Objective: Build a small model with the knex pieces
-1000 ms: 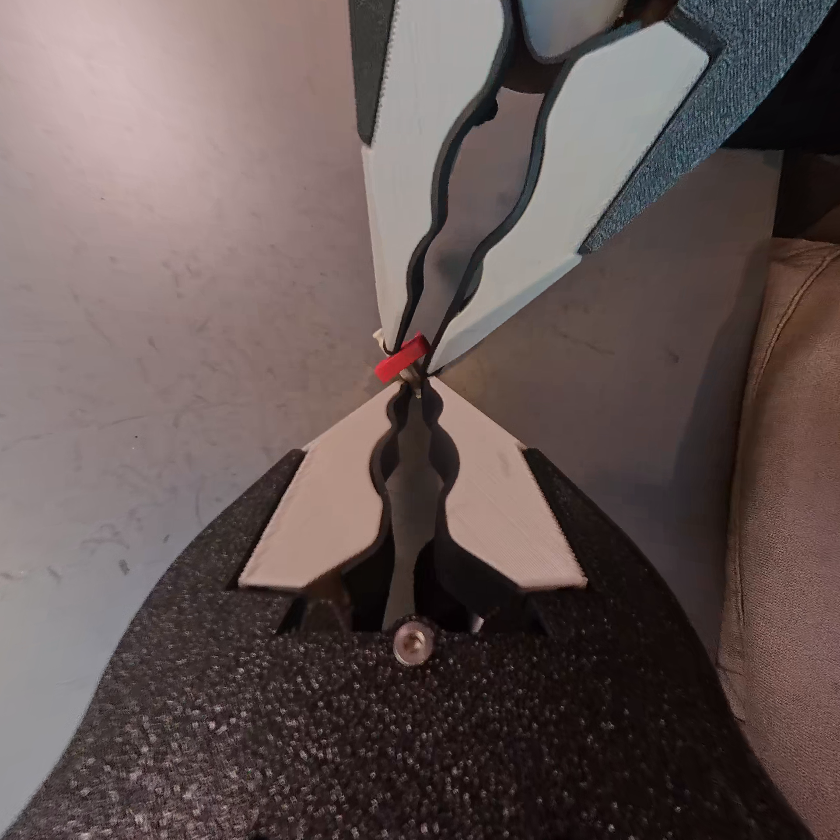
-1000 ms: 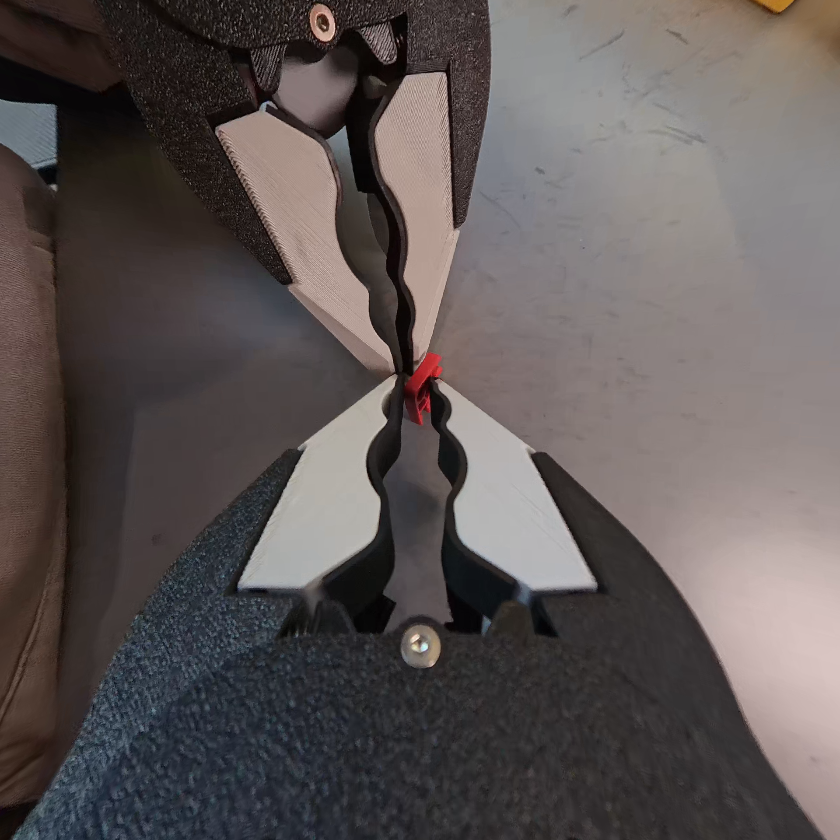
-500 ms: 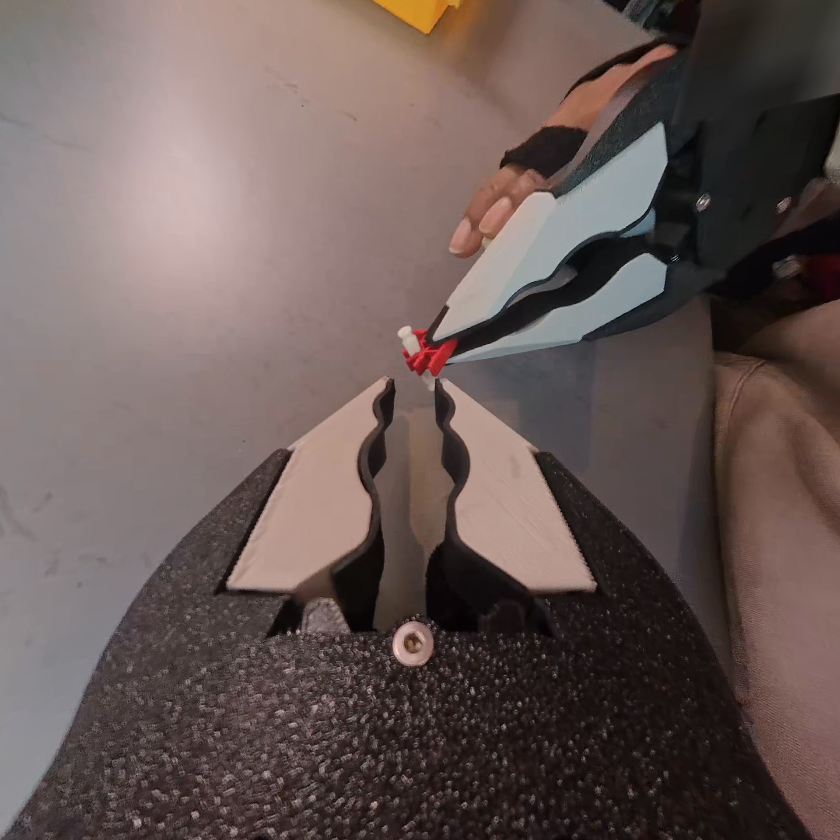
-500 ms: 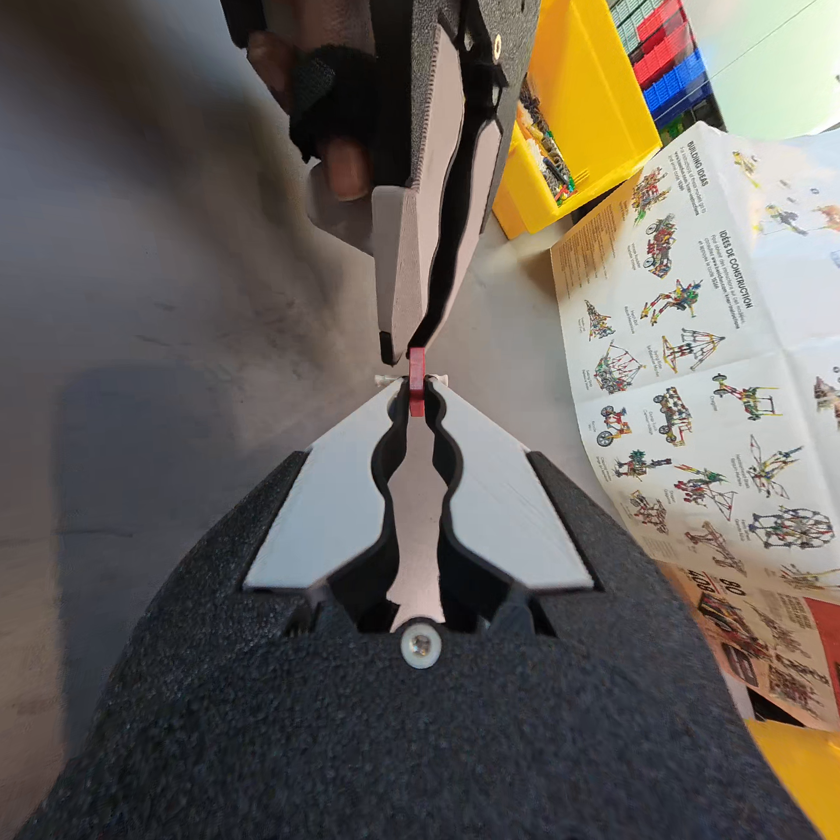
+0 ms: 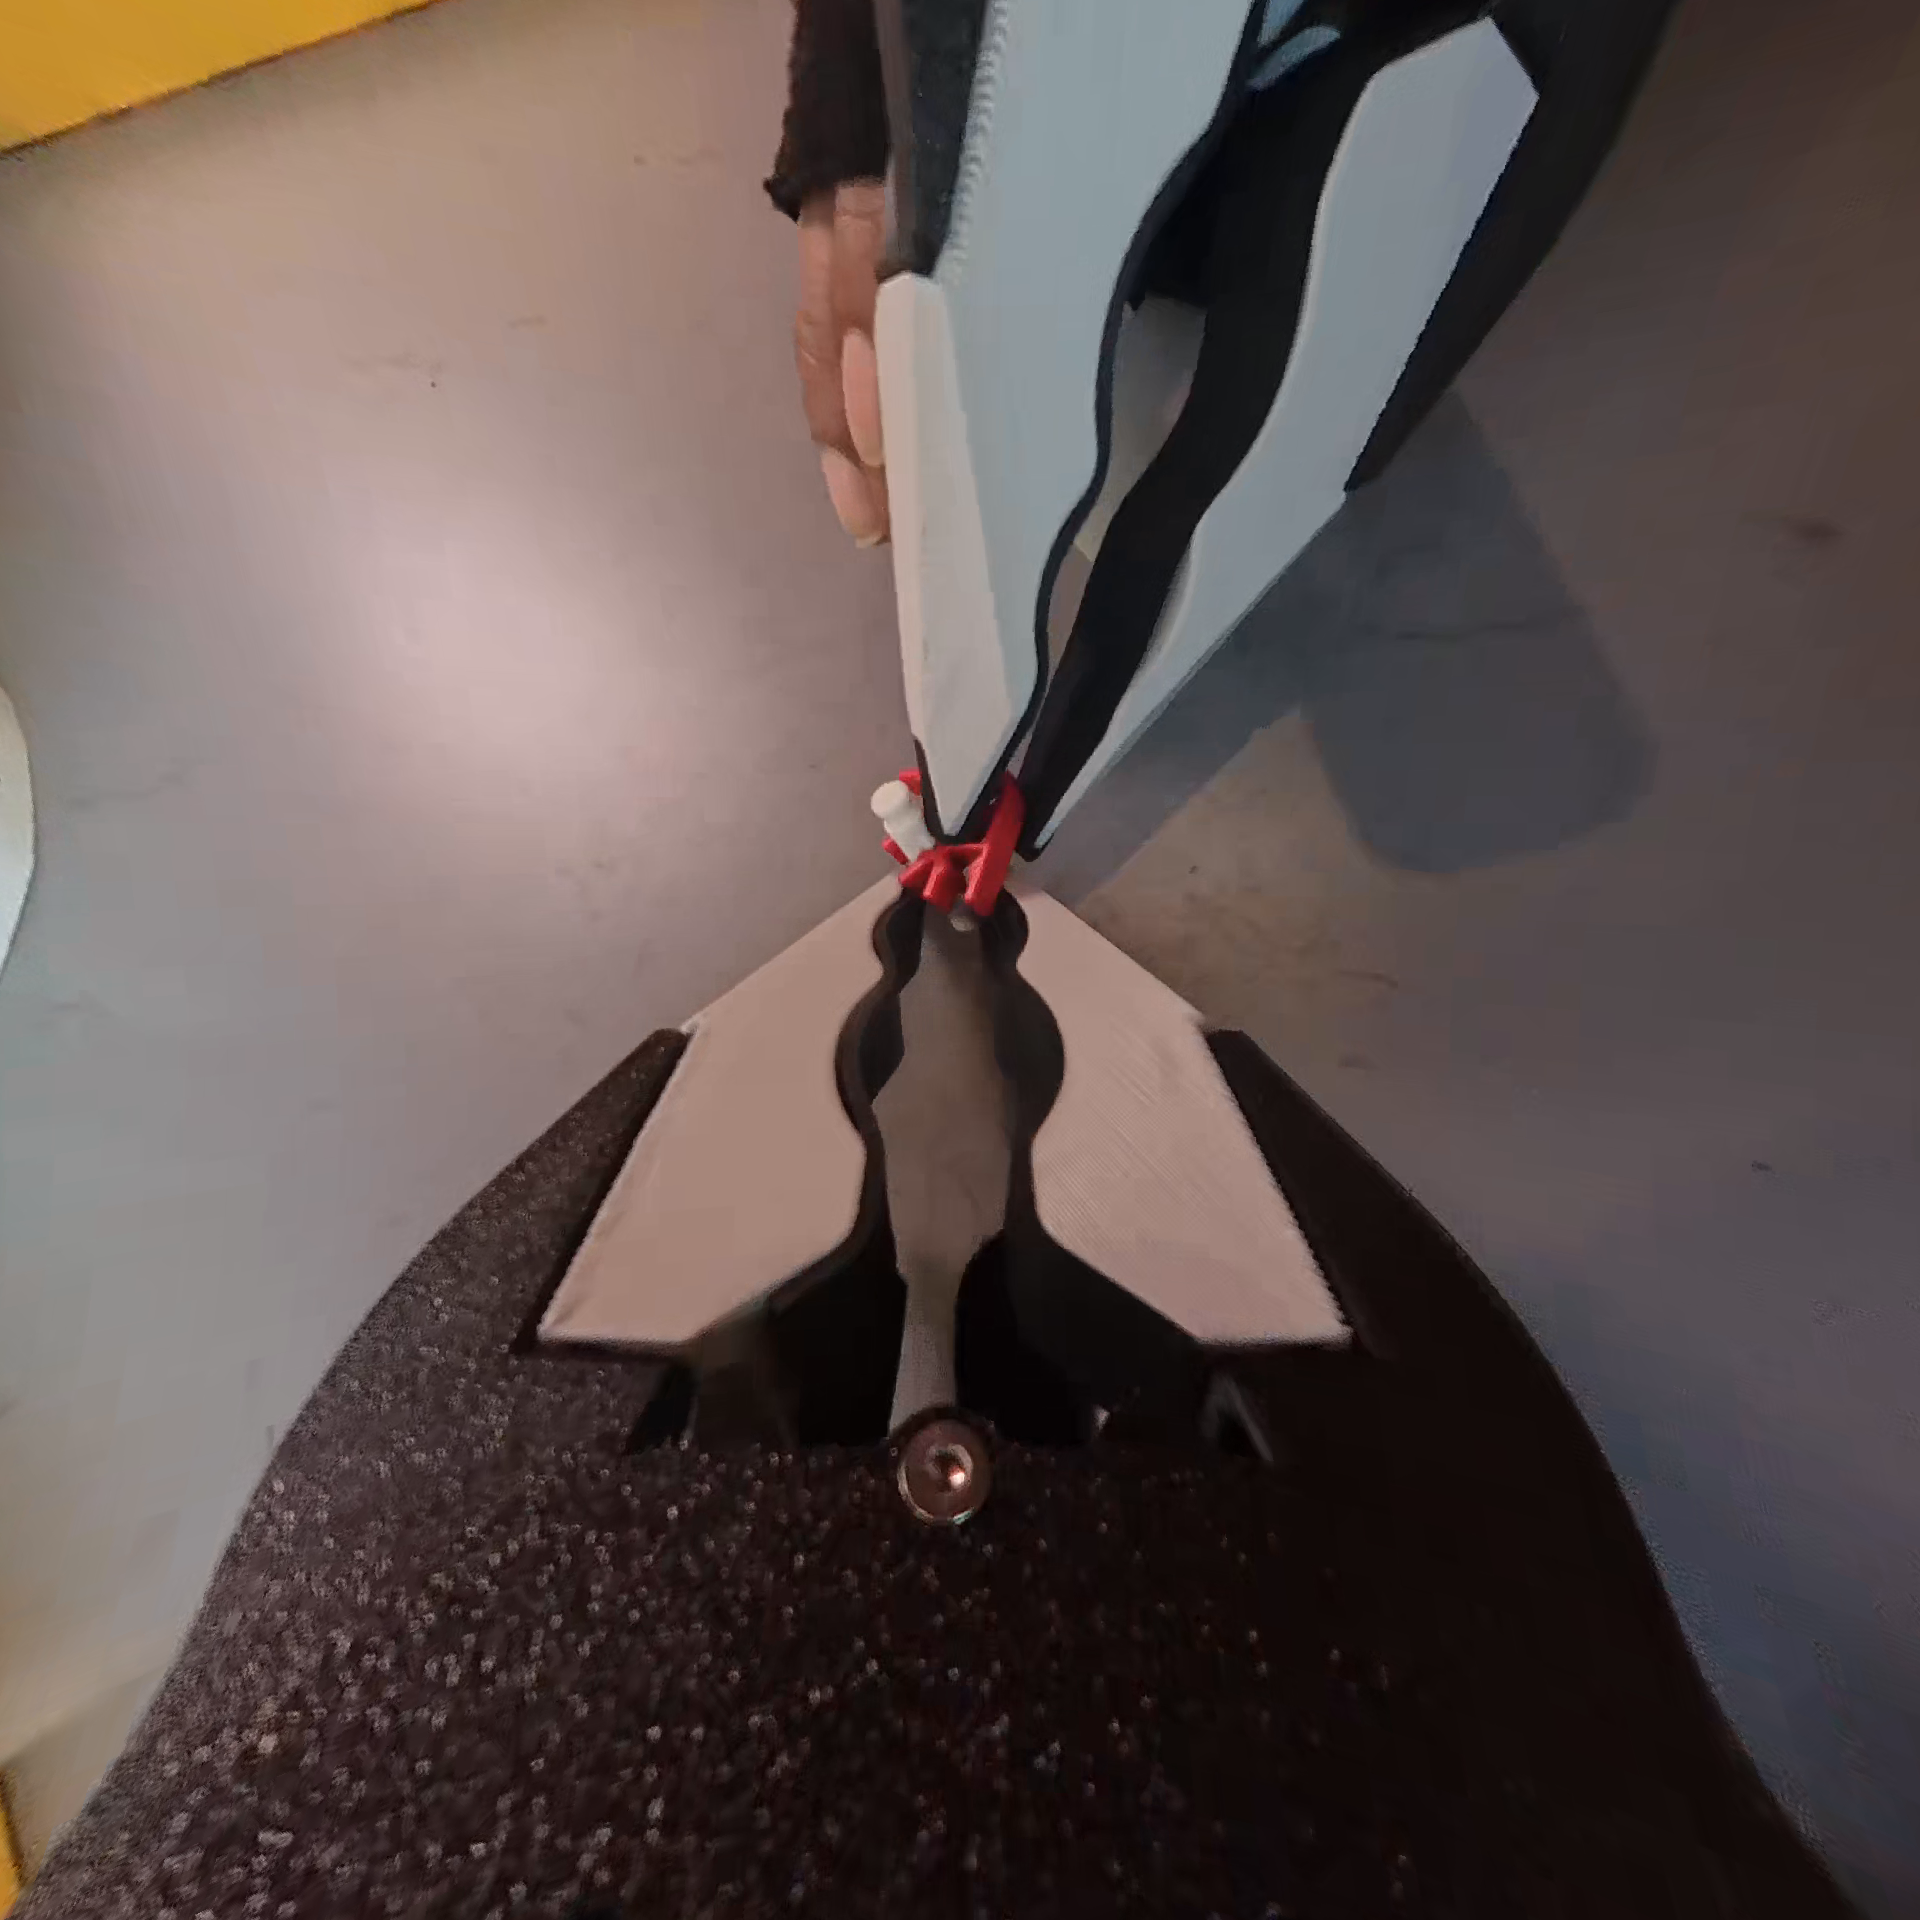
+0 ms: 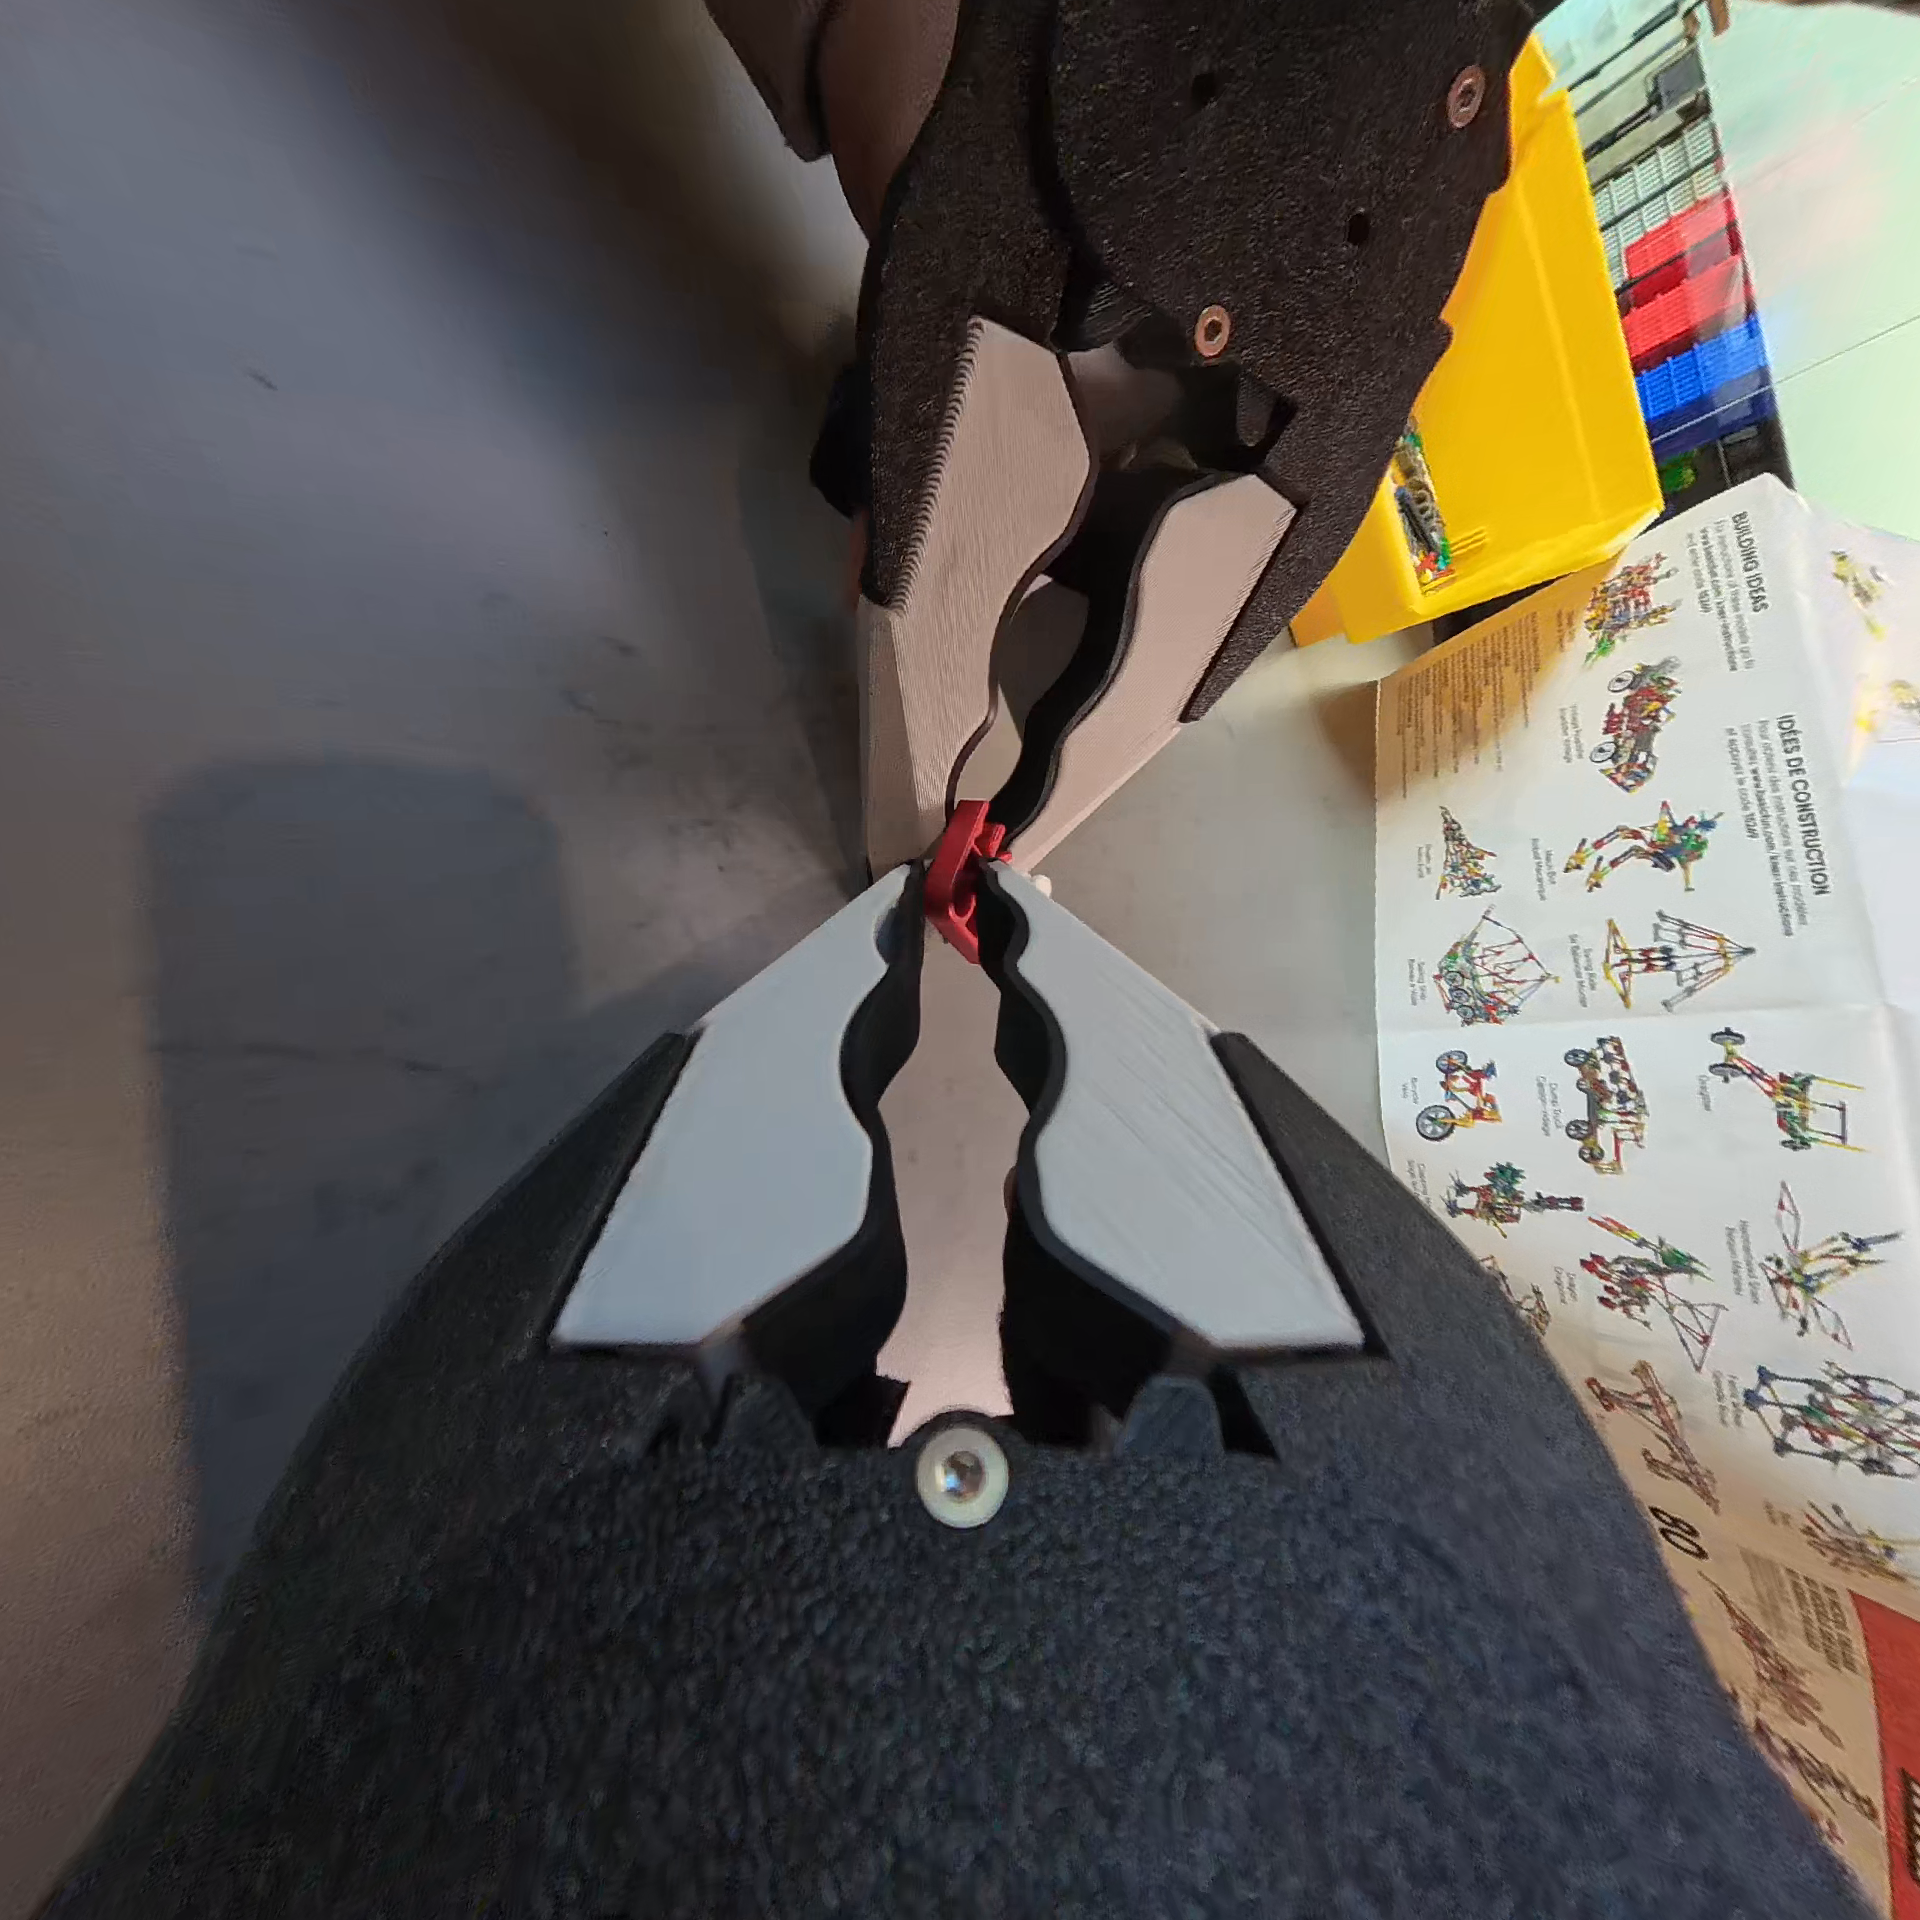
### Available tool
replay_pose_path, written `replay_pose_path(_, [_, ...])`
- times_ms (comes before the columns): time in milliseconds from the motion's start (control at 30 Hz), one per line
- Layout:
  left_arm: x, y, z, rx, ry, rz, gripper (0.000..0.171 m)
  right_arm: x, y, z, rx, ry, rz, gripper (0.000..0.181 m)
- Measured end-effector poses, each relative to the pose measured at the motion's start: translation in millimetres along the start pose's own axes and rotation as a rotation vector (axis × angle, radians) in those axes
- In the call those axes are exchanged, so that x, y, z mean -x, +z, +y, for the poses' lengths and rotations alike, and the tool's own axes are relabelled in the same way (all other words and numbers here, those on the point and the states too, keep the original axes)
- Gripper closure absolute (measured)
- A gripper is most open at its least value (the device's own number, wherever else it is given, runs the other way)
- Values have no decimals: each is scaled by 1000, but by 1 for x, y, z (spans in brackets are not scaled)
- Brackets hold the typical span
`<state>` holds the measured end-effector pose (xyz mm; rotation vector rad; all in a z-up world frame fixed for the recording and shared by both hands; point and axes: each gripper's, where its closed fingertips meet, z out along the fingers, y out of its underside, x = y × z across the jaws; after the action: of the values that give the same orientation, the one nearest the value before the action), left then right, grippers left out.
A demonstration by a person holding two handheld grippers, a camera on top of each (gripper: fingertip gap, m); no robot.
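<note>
A small red connector with a short white rod clipped through it hangs in the air over the grey table. My right gripper is shut on the red connector; in the left wrist view the right gripper comes down from above. My left gripper meets it tip to tip. Its jaws stand narrowly apart, with the rod's lower end poking between the tips. In the right wrist view the left gripper reaches in from the top, and a bit of white rod shows beside the connector.
A yellow bin of small parts stands at the back right, with red and blue bins behind it. A printed instruction sheet lies on the right. A gloved hand grips the right gripper. A yellow edge shows top left. The grippers are tip to tip, or close to it.
A second ago both grippers were shut on the piece. The left gripper opened slightly half a second ago. The right gripper has since swung from the right side to straight above the left's tips.
</note>
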<state>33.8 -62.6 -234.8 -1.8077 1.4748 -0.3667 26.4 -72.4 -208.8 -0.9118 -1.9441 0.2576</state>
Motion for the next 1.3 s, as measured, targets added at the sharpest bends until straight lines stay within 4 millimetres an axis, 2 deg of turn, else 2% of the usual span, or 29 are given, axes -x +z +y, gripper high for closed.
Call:
replay_pose_path(200, [-2, 0, 2, 18, 215, -97, 164, 6, -2, -4, -11, 13, -81, 175])
replay_pose_path(533, [-1, 0, 3, 87, 496, -149, 166, 9, -6, -8, -36, 19, -366, 176])
replay_pose_path(833, [-3, 1, 5, 180, 735, -115, 171, 11, -8, -13, -87, 192, -692, 176])
replay_pose_path(967, [-4, 0, 5, 211, 808, -92, 171, 14, -11, -13, -92, 237, -776, 176])
replay_pose_path(1067, [-3, 0, 5, 211, 735, -35, 171, 11, -11, -13, -119, 293, -741, 176])
replay_pose_path(1167, [5, -8, 3, 146, 550, -50, 171, -2, -16, -7, -181, 326, -553, 178])
replay_pose_path(1233, [5, -13, 4, 65, 378, -42, 167, -2, -24, -6, -206, 324, -432, 178])
replay_pose_path(1300, [3, -20, -4, -67, 136, 11, 164, -3, -23, 2, -157, 197, -260, 178])
